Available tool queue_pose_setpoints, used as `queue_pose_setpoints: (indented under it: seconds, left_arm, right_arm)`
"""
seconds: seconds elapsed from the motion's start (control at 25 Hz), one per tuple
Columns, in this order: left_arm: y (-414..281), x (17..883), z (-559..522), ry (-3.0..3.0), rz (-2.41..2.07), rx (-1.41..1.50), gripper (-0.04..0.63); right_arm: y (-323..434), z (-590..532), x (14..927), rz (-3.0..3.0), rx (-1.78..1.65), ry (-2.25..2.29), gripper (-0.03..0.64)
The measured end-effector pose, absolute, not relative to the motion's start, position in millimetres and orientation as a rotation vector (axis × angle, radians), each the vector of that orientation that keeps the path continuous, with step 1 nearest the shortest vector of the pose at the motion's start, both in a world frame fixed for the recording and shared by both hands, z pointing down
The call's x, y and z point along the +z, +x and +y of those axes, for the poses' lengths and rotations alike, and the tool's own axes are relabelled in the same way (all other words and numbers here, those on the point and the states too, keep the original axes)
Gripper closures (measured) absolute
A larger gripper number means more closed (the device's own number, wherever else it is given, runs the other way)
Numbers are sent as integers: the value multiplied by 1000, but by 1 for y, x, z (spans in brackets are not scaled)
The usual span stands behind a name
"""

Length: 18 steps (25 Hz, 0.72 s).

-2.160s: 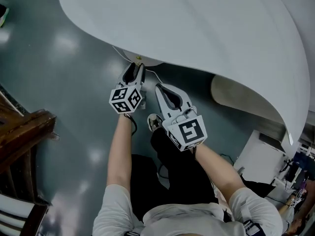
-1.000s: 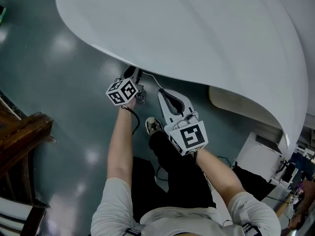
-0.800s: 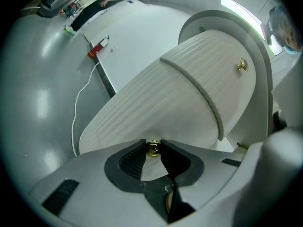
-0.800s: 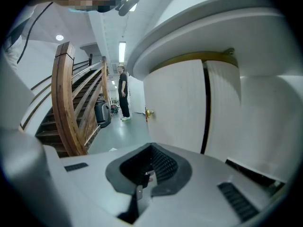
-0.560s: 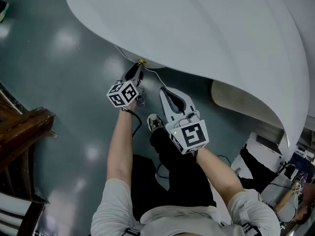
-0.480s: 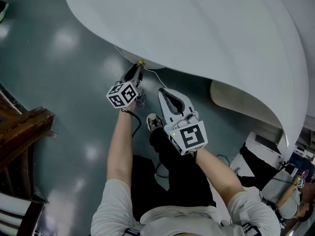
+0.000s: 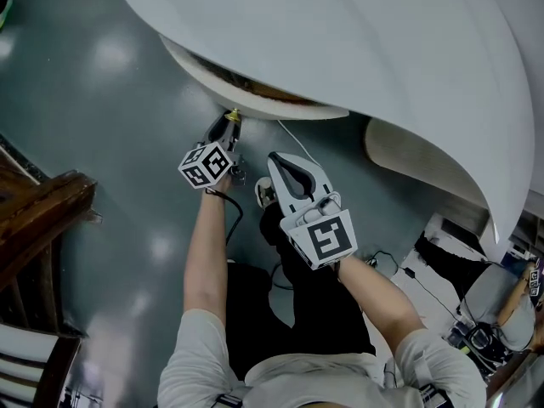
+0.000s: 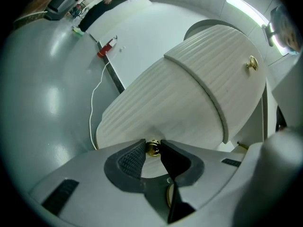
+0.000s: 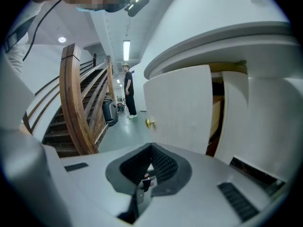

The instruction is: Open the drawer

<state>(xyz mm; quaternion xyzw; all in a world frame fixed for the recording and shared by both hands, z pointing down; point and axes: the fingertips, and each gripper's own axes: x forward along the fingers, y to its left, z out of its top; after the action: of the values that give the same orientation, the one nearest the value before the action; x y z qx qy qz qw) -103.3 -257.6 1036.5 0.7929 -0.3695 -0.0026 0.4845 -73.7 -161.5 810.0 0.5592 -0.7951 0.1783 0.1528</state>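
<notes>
Since a second ago the drawer [image 7: 272, 107] has slid out from under the white desk [image 7: 357, 41]; then only its brass knob [image 7: 231, 114] peeked past the edge, and now the head view shows a curved band of its front and a sliver of brown inside. My left gripper [image 7: 227, 124] has come back toward me with it, jaws clamped on the knob, one pad pressing each side. My right gripper [image 7: 278, 161] hangs just beside it, jaws together on nothing, taking no part

I judge the task well under way: the drawer stands partly open and is still gripped. What is left is perhaps more pull, then letting go

The head view tells how far the drawer stands out, but not the grip. The left gripper view gives the grip and the ribbed front behind it, plus a second knob [image 8: 251, 64] on a neighbouring front. The right gripper view shows a white front with a bare knob and a dark gap beside it; which front that is, I cannot tell. A wooden staircase [image 9: 75, 108] stands beyond
</notes>
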Motion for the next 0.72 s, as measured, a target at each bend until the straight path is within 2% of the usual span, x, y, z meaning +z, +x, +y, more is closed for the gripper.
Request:
queue_pose_setpoints:
  seconds: [0.72]
  left_arm:
    - [-177, 1042, -190, 1893, -950, -9, 495]
  right_arm:
    - [-131, -107, 800, -2319, 517, 1600, 606]
